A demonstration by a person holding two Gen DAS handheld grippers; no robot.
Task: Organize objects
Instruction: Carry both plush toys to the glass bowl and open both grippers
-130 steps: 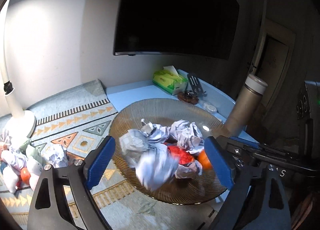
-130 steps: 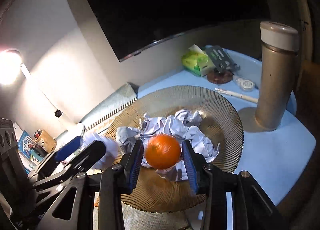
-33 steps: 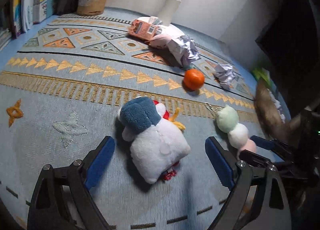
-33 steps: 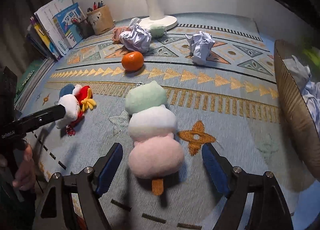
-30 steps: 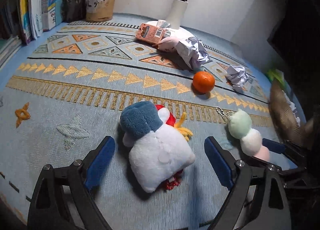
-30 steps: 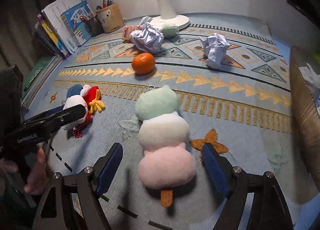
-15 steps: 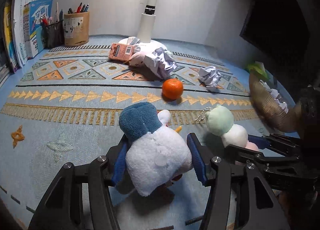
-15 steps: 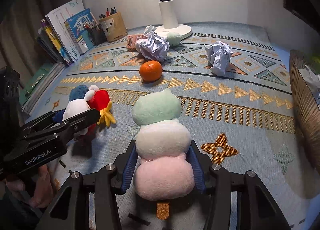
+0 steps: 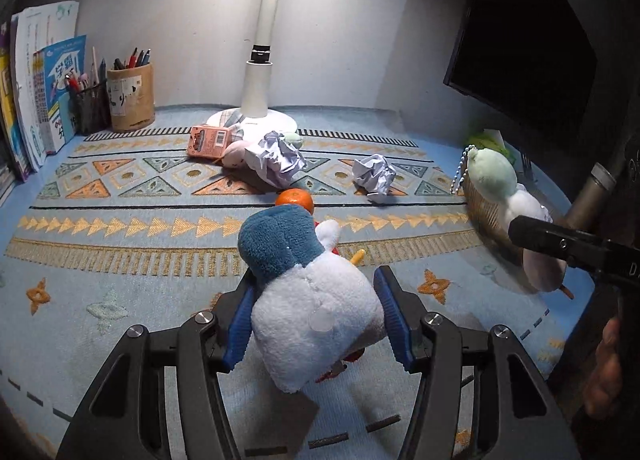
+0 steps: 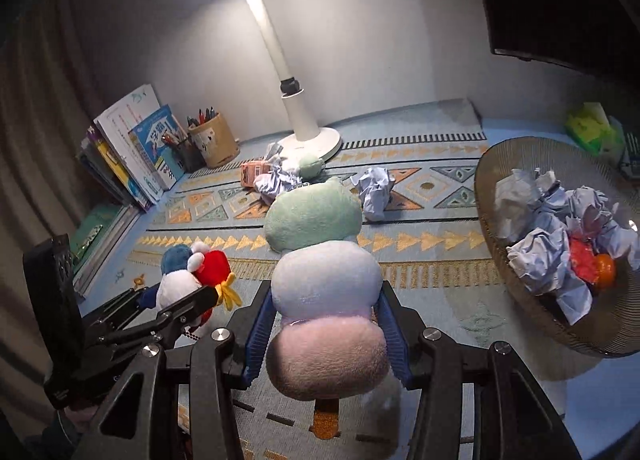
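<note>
Left gripper (image 9: 316, 320): clenched on the plush bird (image 9: 304, 292), blue pads pressed into its white body from both sides; blue head poking out past the fingertips.
Right gripper (image 10: 324, 332): clenched on the plush dumpling skewer (image 10: 324, 292), gripped across the white middle ball; green ball ahead of the jaws, pink ball and stick end hanging back toward the palm.
Height: both toys apparently lifted clear of the patterned mat (image 9: 120, 260), judging by the shadow beneath the bird and the skewer carried aloft in the left view.
Ahead of the left jaws: an orange (image 9: 294, 199) just beyond the bird's head, two crumpled paper balls (image 9: 374, 178) farther on, then the lamp base (image 9: 256, 122).
Right of the right jaws: a ribbed glass bowl (image 10: 600, 336) holding crumpled paper, another orange and something red.
Far left of both jaws: books and a pen cup (image 9: 132, 102) against the wall.
Step in hand: probably the carry, with both toys picked up and none set down yet.
Destination: not shown; bowl likely for scraps and fruit, so a toy spot hard to tell from here.
Next move: steady transport at this height, clear of the bowl rim and the lamp, then a gentle lowering before any release.
Risk: soft bodies squashing and slipping; skewer's chain possibly snagging.
</note>
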